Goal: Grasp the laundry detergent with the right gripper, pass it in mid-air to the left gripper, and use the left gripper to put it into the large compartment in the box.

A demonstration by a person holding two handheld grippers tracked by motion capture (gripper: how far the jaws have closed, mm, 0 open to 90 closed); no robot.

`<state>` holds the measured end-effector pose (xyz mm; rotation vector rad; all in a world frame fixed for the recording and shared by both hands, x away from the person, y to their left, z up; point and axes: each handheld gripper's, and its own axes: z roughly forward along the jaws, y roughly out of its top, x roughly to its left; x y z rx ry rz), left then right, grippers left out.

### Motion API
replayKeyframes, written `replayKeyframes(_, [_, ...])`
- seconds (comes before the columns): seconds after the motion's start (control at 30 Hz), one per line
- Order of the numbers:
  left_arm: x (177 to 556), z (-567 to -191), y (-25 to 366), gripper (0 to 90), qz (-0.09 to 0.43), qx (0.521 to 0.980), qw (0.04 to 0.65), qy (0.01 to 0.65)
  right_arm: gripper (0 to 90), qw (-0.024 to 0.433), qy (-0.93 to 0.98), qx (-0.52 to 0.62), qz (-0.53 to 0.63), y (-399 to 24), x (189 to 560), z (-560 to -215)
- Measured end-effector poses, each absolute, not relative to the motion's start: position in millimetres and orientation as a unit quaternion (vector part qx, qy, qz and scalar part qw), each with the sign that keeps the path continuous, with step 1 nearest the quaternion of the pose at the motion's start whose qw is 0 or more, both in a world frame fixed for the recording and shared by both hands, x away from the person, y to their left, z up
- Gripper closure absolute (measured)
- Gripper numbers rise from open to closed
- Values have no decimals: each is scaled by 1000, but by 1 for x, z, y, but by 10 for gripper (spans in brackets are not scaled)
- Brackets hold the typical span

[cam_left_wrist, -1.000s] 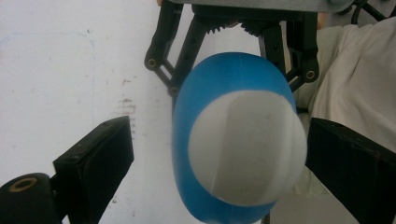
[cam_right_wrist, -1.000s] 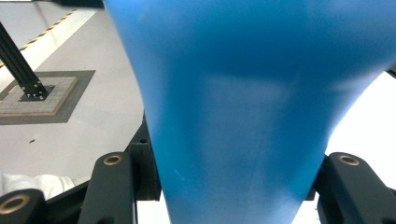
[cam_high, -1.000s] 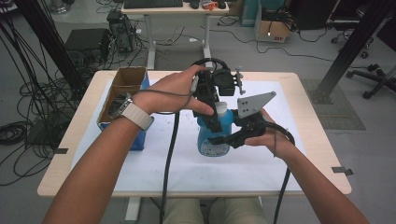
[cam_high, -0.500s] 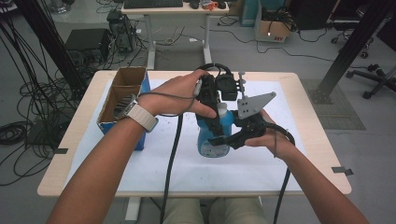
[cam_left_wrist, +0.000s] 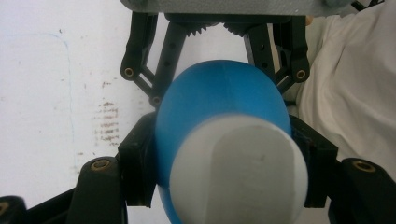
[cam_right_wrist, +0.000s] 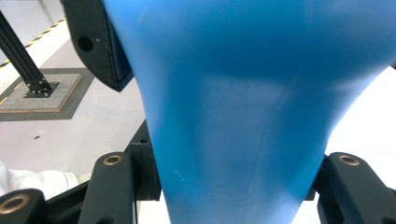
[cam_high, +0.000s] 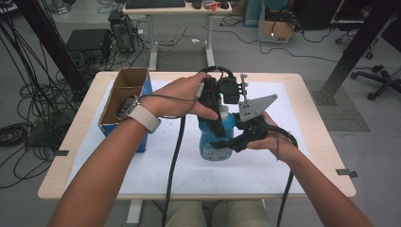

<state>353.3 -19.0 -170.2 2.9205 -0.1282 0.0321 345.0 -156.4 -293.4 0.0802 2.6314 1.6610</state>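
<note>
Left gripper (cam_left_wrist: 219, 163): clamped at white cap (cam_left_wrist: 240, 172) of blue bottle (cam_high: 218, 135).
Right gripper (cam_right_wrist: 233, 186): clamped on bottle body.
Change: left hand shifted slightly; probably cap removal coming.

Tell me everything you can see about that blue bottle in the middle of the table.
The blue plastic bottle stands upright on the white sheet covering the wooden table. Its body is wide low down and narrows upward to a white cap. A label shows near its base, too small to read. Both tools are shut on it: the left tool comes from above and clamps it just below the cap, and the right tool clamps the body from the side.
</note>
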Motion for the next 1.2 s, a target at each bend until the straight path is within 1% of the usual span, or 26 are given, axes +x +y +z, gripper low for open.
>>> replayKeyframes(0.57, [355, -171, -21, 375, 11, 993, 106, -47, 434, 18, 847, 27, 531, -159, 346, -294])
replayKeyframes(1.2, [353, -171, -21, 375, 12, 993, 108, -37, 434, 20, 848, 27, 529, -159, 345, -293])
